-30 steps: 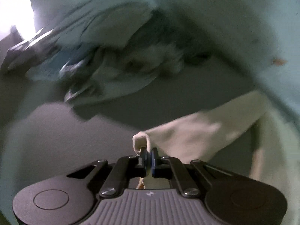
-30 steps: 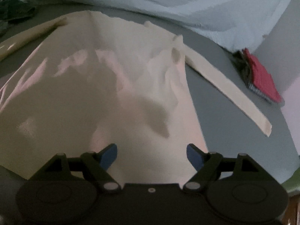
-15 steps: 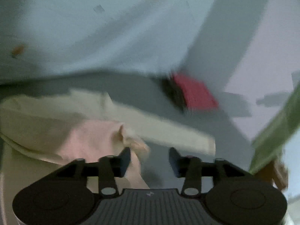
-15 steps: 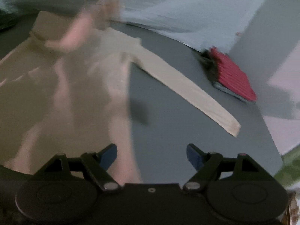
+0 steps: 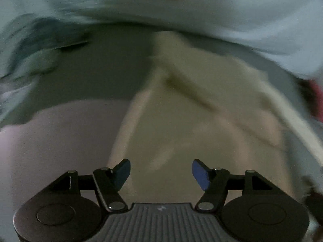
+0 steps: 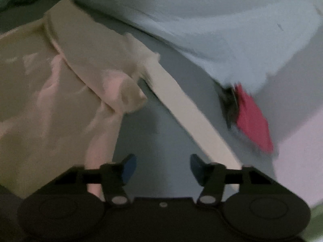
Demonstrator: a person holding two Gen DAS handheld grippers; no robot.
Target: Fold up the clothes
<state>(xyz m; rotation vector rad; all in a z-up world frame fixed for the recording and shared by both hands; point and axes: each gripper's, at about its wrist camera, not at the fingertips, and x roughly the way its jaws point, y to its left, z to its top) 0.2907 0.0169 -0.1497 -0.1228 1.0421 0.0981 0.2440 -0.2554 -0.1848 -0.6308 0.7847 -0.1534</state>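
Two fisheye views look forward along a pair of hand-held grippers over a cream garment spread on a grey surface.

In the left wrist view, the left hand-held gripper (image 5: 161, 174) has its two blue-padded fingers (image 5: 122, 172) spread wide apart, with nothing between them. It hangs above the cream garment (image 5: 201, 121), which fills the middle and right of the view. The picture is smeared by motion, so whether the pads touch the cloth cannot be told. A pale blue cloth (image 5: 201, 6) runs along the far side of the garment. Dark crumpled clothes (image 5: 36, 46) lie far to the garment's left.

In the right wrist view, the right hand-held gripper (image 6: 163, 168) is also wide apart and empty. It sits over bare grey surface (image 6: 153, 133) just beside the garment's right edge. The cream garment (image 6: 50, 80) lies to its left, with a bunched fold near the gripper. A long cream sleeve (image 6: 187, 113) stretches from the garment across the grey surface and passes behind the right finger (image 6: 196, 168). A red object (image 6: 252, 119) lies beyond the sleeve, at the edge of the pale blue cloth (image 6: 212, 24).

One second ago the left hand-held gripper was pinched tight on an edge of the cream cloth; half a second ago it had let go, and its fingers now stand wider. The right hand-held gripper has stayed spread throughout, moving from above the garment's body towards the sleeve.
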